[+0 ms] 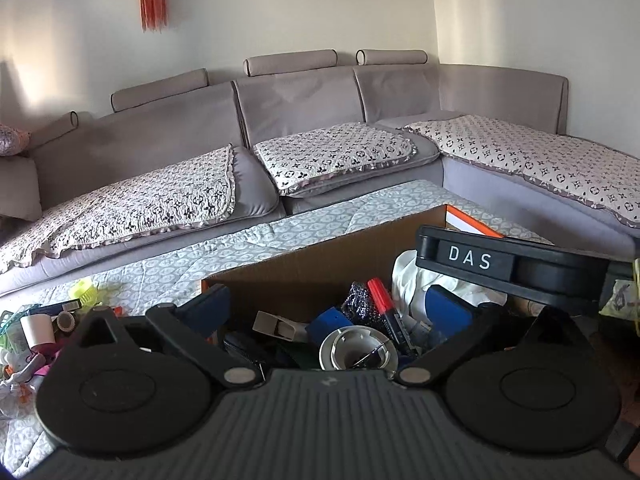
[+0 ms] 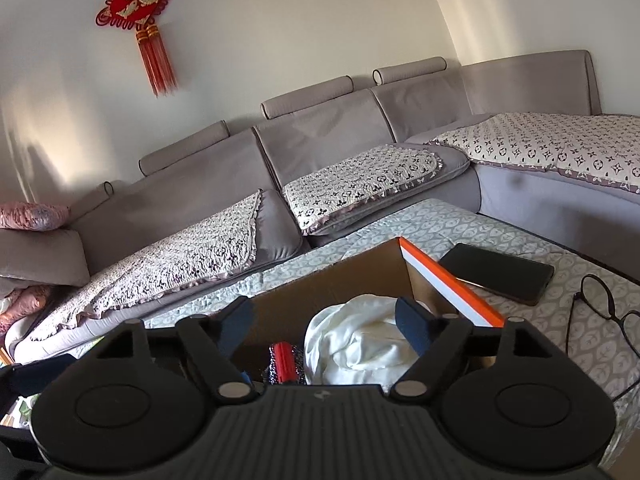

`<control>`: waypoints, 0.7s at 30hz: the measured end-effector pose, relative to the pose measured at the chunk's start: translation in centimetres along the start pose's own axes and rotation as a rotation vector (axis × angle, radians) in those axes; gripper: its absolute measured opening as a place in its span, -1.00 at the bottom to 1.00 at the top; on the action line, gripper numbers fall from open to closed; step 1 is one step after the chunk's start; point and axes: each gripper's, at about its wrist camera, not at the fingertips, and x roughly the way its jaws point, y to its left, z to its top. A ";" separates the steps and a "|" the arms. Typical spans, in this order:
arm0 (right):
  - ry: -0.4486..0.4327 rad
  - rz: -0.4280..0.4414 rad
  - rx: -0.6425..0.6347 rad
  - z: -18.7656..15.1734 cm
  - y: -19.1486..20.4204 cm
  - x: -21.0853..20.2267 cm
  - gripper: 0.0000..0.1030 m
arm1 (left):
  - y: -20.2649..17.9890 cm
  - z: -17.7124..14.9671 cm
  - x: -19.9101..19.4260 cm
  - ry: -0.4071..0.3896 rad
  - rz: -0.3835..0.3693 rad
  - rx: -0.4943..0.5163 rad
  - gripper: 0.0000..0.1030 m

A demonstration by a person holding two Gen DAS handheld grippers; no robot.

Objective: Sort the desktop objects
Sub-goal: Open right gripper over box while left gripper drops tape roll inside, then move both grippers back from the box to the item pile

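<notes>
Both tools hang over the open cardboard box (image 1: 320, 256), and the step in hand looks like a release into it.

The left gripper (image 1: 340, 312) is released: its blue pads stand as wide apart as they go, with nothing pinched between them. Off its left side, outside the box, a heap of unsorted small things (image 1: 36, 332) lies on the quilted cloth, among them a yellow-green cap. That heap is probably the next source, so this hand should lift clear of the box wall before swinging left, and keep the jaws wide until one piece is singled out.

Directly beneath and ahead of the left gripper the box holds a grey stapler-like piece, a round metal dish (image 1: 358, 350), a blue block, a dark glittery pouch and a red marker (image 1: 385, 308) leaning upright.

Further right, the right gripper (image 2: 326, 322) is also let go, its jaws spread either side of a crumpled white cloth (image 2: 360, 340) that lies below them in the box; the pads do not press on it. Withdrawing straight up would avoid snagging the folds.

To the right gripper's right, past the box's orange-edged wall, a dark phone (image 2: 498, 270) and a pair of glasses (image 2: 600, 304) rest on the cloth, still to be sorted, I judge.
</notes>
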 end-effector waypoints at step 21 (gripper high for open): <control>-0.039 0.050 0.001 0.4 5.7 0.1 0.84 | 5.9 -0.4 -2.2 -0.014 0.038 -0.087 1.00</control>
